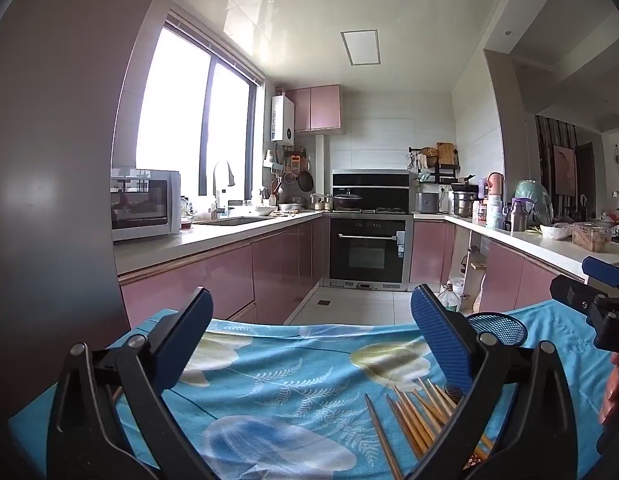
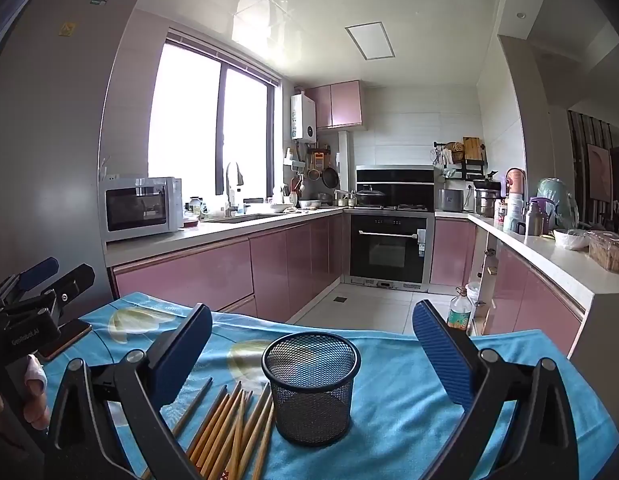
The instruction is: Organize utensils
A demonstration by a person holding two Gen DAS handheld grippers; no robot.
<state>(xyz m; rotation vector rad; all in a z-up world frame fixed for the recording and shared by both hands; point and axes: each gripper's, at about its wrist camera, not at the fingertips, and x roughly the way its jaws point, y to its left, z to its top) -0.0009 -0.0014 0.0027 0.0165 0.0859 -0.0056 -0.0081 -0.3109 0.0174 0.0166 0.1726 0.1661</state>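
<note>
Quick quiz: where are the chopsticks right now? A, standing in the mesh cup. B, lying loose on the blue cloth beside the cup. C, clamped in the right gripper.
B: the chopsticks lie flat on the blue cloth, left of the mesh cup, which is empty; the right gripper is open and holds nothing.

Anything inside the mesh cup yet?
The mesh cup looks empty: only bare mesh shows through its wall and open top. The chopsticks all lie on the blue cloth beside it. Its floor is hidden.
</note>
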